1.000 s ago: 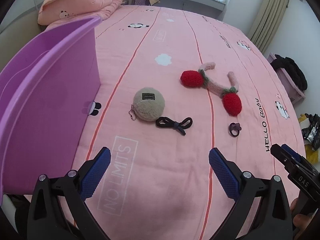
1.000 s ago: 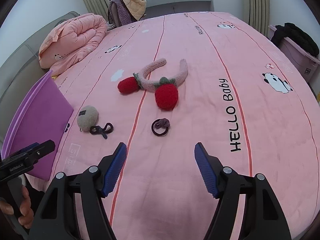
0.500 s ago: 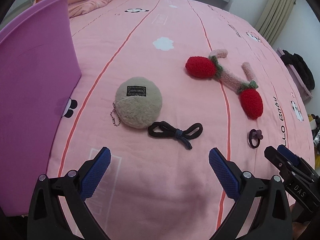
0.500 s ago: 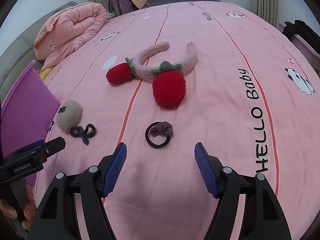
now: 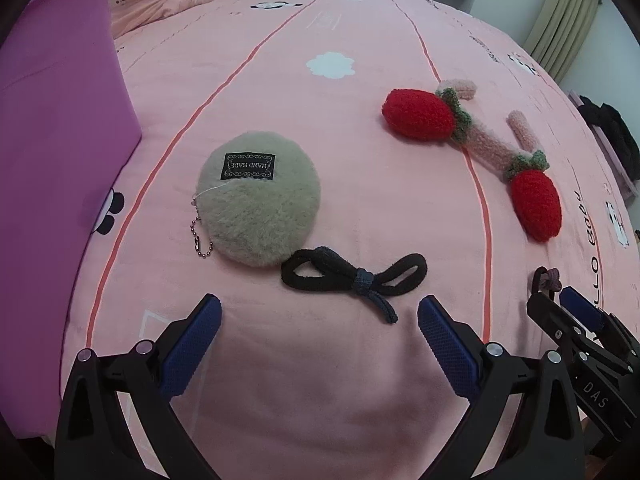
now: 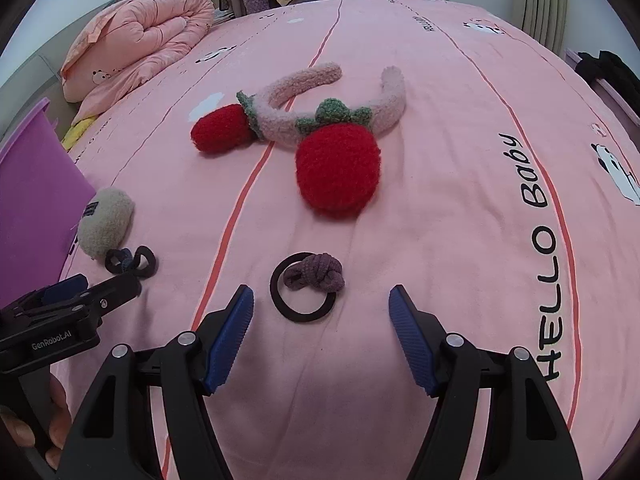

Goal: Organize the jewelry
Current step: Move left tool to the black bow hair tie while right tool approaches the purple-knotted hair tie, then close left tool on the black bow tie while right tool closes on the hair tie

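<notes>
My left gripper point(image 5: 320, 316) is open, low over the pink bedsheet, with a black bow hair tie point(image 5: 352, 278) just ahead between its fingers. A beige fluffy pouch point(image 5: 258, 200) with a bead chain lies beyond it. My right gripper point(image 6: 320, 308) is open, with a black hair ring with a mauve knot point(image 6: 308, 284) just ahead between its fingers. A pink headband with two red strawberries point(image 6: 336, 168) lies farther back; it also shows in the left wrist view point(image 5: 480, 144). A purple bin point(image 5: 52, 160) stands at the left.
A folded pink quilt point(image 6: 136, 40) lies at the bed's far left. Curtains point(image 5: 560, 20) and a window are behind the bed. Dark clothes on a box point(image 6: 608, 72) sit off the right edge. The right gripper shows in the left wrist view point(image 5: 580, 328).
Both grippers have moved forward and lower toward the bed. The bow hair tie and the hair ring now lie close in front of their open fingers.
</notes>
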### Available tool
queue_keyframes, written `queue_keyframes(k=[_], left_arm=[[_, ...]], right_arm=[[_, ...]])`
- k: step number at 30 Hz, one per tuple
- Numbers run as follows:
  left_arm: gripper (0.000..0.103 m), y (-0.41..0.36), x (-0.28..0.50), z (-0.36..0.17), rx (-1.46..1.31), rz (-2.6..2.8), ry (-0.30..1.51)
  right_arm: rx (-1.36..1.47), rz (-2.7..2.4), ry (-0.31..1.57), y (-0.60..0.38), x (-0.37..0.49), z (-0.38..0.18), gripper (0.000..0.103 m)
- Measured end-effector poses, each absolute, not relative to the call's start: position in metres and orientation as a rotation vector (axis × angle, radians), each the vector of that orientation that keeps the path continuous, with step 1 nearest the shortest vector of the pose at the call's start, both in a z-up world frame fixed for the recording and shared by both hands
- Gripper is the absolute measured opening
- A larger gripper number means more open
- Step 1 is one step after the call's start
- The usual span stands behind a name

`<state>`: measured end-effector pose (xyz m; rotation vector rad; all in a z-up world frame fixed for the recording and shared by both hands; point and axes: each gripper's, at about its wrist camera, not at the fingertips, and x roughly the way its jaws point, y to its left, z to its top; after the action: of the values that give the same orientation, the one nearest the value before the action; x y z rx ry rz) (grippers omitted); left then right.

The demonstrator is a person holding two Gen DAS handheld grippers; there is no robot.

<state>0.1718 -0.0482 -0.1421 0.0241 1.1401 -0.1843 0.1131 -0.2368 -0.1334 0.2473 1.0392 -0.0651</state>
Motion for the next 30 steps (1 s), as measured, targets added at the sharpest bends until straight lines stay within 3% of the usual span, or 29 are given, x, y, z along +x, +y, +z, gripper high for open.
queue_keyframes(k=[13,16,18,23,25,27,30], left_arm=[[0.098,-0.063,0.184,-0.158,0.075,-0.126,1.124],[0.094,-0.064,0.185,-0.157,0.073,-0.130,1.111],[0.082,-0.066,0.182,-0.155,0.075,-0.146,1.102],[0.057,-0.073,0.176,-0.150,0.094,-0.192,1.088],[0.046,-0.073,0.175,-0.149,0.085,-0.201,1.090],[0.025,-0.072,0.173,-0.147,0.082,-0.209,1.093],[0.010,-0.070,0.172,-0.144,0.076,-0.217,1.104]], right_arm=[[0.154,-0.086,1.009,-0.229,0.120,-0.145,0.067],[0.134,-0.090,1.004,-0.226,0.121,-0.146,0.066],[0.129,-0.087,1.000,-0.225,0.120,-0.145,0.062],[0.104,-0.076,0.992,-0.221,0.118,-0.142,0.032],[0.100,-0.077,0.992,-0.222,0.117,-0.141,0.029],[0.107,-0.075,0.992,-0.221,0.115,-0.139,0.026],[0.108,-0.075,0.987,-0.222,0.114,-0.136,0.021]])
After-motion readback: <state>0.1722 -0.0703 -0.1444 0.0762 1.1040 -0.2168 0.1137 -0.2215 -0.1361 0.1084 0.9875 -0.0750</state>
